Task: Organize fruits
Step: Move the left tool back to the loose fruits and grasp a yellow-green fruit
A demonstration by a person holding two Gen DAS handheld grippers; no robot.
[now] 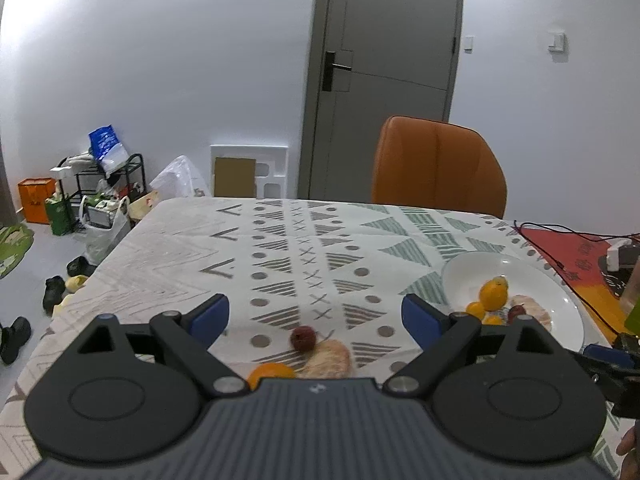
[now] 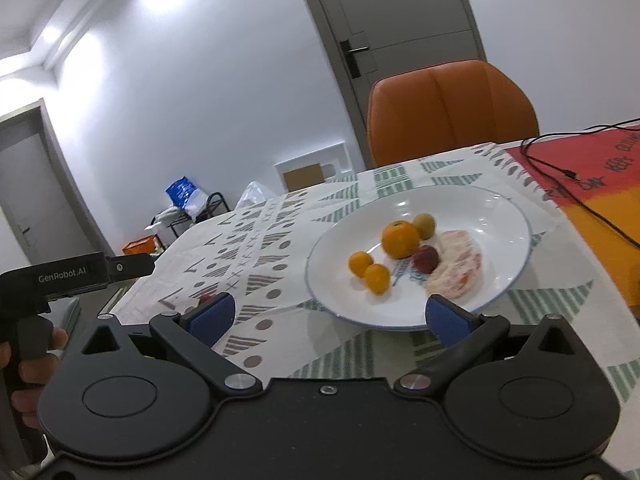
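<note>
A white plate [image 2: 500, 216] on the patterned tablecloth holds an orange [image 2: 400, 239], two small yellow fruits [image 2: 377, 278], a green-yellow fruit [image 2: 425, 225], a dark red fruit [image 2: 425, 259] and a peeled pale citrus piece [image 2: 456, 268]. My right gripper [image 2: 330, 316] hovers open just in front of the plate, nothing between its fingers. In the left wrist view, a dark red fruit [image 1: 303, 338], a peeled citrus piece [image 1: 328, 360] and an orange [image 1: 270, 372] lie on the cloth. My left gripper [image 1: 316, 316] is open above them. The plate [image 1: 552, 280] lies to its right.
An orange chair [image 1: 438, 166] stands at the table's far edge before a grey door [image 1: 384, 72]. A red-orange mat [image 2: 592, 176] with a black cable [image 2: 560, 168] lies at the right. A person's hand [image 2: 24, 360] holds the left gripper's handle. Bags and a rack [image 1: 100, 196] clutter the floor at left.
</note>
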